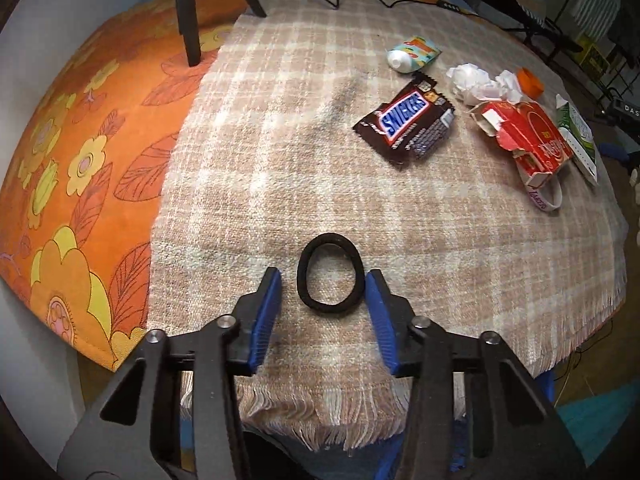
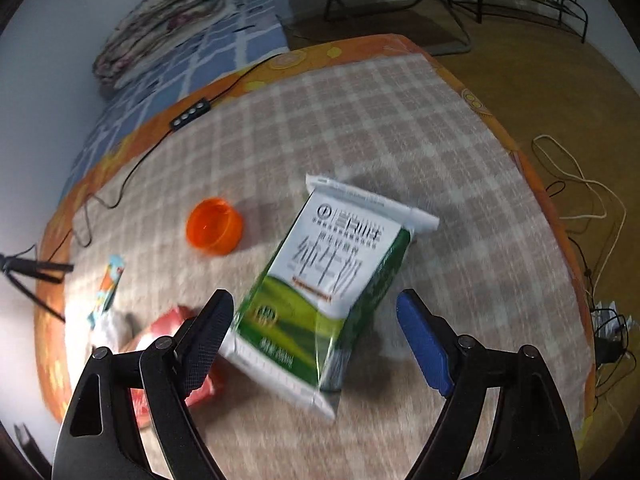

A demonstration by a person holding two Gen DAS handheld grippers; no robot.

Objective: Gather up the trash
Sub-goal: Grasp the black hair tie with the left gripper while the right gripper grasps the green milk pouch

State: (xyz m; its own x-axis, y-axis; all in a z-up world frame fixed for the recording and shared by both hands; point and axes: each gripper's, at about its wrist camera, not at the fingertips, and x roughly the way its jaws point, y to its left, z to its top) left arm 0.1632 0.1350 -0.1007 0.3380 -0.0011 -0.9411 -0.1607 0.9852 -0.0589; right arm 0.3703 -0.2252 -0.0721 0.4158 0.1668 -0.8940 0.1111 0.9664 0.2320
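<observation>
Left gripper [image 1: 323, 280] is spread open around the hair tie [image 1: 330, 273] near the table's front edge; right gripper [image 2: 314, 312] gapes over the milk carton [image 2: 326, 280]. Blankets get snagged easily, and that tilted carton could be knocked sideways.

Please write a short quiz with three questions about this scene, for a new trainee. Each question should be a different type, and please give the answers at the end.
1. True or false: the left claw is shut on the black hair tie.
2. Multiple choice: what lies between the fingers of the right claw? A) the orange cap B) the green and white milk carton C) the Snickers wrapper
3. Fill in: the torn red box lies beside the crumpled white ____.

Key: 1 false, the claw is open with the tie lying on the checked cloth between its fingers. 2 B. 3 paper.
</observation>
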